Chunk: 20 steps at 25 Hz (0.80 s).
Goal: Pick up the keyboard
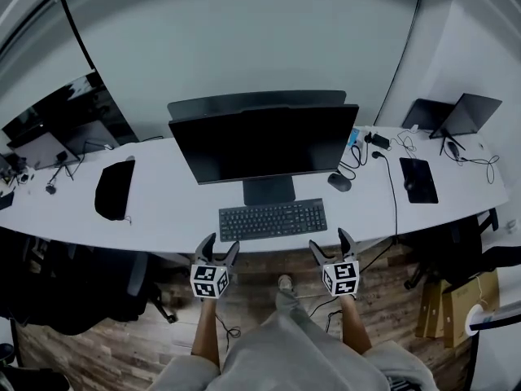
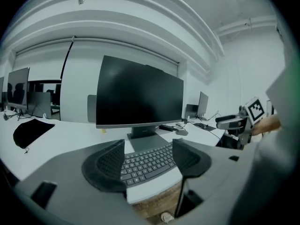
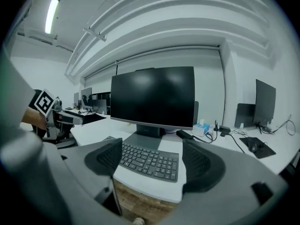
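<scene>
A dark keyboard [image 1: 273,219] lies flat on the white desk [image 1: 163,210], just in front of the monitor's stand. My left gripper [image 1: 218,249] hovers off the desk's front edge below the keyboard's left end, jaws open and empty. My right gripper [image 1: 332,244] hangs likewise below the keyboard's right end, open and empty. In the left gripper view the keyboard [image 2: 147,162] shows between the spread fingers of the left gripper [image 2: 149,161]. The right gripper view has the keyboard [image 3: 149,161] between the wide jaws of the right gripper [image 3: 152,159]. Neither gripper touches the keyboard.
A black monitor [image 1: 264,142] stands behind the keyboard. A mouse [image 1: 339,182] and cables lie to its right, then a mouse pad [image 1: 418,179] and a laptop [image 1: 460,115]. A black bag [image 1: 114,188] sits at left. Office chairs stand under the desk.
</scene>
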### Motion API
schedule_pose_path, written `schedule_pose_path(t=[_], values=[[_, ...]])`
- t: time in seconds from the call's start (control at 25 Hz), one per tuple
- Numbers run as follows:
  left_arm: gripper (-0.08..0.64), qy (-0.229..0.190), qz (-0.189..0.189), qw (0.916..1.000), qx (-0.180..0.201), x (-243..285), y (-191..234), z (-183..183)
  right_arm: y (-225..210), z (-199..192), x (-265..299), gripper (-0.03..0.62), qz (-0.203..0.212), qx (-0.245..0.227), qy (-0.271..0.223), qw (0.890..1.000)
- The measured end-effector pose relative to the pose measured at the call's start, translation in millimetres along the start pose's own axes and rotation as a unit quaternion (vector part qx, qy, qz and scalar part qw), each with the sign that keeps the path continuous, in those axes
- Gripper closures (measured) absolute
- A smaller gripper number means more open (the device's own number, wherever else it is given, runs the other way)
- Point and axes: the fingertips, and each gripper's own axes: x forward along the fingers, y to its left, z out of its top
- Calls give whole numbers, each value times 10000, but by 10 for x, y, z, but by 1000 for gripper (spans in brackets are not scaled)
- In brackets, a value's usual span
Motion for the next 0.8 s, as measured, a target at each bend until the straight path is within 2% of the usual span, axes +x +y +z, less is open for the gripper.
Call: schedule_pose_path(t=[0.4, 0.8], values=[[255, 184, 255, 9994, -116, 707, 281, 223, -426, 271, 868, 197, 296, -28, 115, 9995], [255, 323, 517, 9979, -218, 1256, 505, 365, -691, 358, 1534, 198, 655, -42, 234, 9976]])
